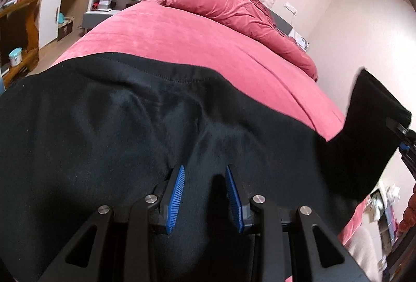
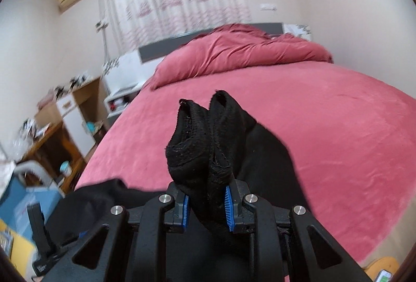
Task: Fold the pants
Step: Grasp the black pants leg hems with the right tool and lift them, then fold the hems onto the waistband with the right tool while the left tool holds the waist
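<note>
Black pants (image 1: 109, 126) lie across the near end of a bed with a pink cover (image 1: 166, 32). My left gripper (image 1: 205, 172) hangs just above the black cloth, its blue pads apart, with nothing between them. My right gripper (image 2: 206, 193) is shut on the two bunched leg cuffs (image 2: 200, 136), which stick up beyond the pads. The held leg end also shows at the right edge of the left wrist view (image 1: 374, 131), lifted off the bed, with the right gripper's frame beside it.
A rumpled pink duvet (image 2: 234, 56) lies at the head of the bed by a grey headboard. A white nightstand (image 2: 122, 97) and wooden desk shelves (image 2: 70, 126) stand to the left. The left gripper's body shows low left in the right wrist view (image 2: 39, 243).
</note>
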A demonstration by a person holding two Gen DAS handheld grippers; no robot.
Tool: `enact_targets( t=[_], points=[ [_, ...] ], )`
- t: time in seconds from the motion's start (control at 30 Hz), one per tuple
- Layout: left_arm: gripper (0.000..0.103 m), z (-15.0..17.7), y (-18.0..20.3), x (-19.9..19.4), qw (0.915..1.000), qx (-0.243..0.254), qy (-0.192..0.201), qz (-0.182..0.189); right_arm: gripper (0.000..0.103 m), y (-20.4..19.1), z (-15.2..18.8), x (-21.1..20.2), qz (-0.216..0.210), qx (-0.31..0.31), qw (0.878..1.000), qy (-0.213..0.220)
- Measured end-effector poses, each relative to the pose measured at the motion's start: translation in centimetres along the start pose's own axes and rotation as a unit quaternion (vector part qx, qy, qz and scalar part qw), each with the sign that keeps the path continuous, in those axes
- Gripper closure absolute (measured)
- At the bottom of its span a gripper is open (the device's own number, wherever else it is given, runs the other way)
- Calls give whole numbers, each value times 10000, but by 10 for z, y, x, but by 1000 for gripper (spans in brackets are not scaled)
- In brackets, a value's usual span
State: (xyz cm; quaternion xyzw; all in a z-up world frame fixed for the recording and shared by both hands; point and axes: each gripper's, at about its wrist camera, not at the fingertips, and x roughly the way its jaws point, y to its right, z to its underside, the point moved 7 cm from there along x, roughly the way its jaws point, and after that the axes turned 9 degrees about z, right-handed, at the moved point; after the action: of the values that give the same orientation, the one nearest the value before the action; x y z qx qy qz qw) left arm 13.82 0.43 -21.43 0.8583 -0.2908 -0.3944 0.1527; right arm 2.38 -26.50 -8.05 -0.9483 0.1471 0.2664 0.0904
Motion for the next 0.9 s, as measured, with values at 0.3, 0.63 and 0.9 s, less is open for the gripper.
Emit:
enact_targets(
  t=[0.3, 0.63, 0.9],
  points=[
    [70, 4, -2, 0, 10000, 65, 51, 10, 82, -42, 55, 26, -248, -390, 9972, -596],
    [70, 10, 2, -1, 9998, 133, 102, -90, 81, -69, 109, 57, -403, -612, 9900, -1209],
    [70, 12, 6, 1, 9996, 213, 154, -121, 58, -80, 125, 63, -636, -846, 9855, -1323]
  ],
)
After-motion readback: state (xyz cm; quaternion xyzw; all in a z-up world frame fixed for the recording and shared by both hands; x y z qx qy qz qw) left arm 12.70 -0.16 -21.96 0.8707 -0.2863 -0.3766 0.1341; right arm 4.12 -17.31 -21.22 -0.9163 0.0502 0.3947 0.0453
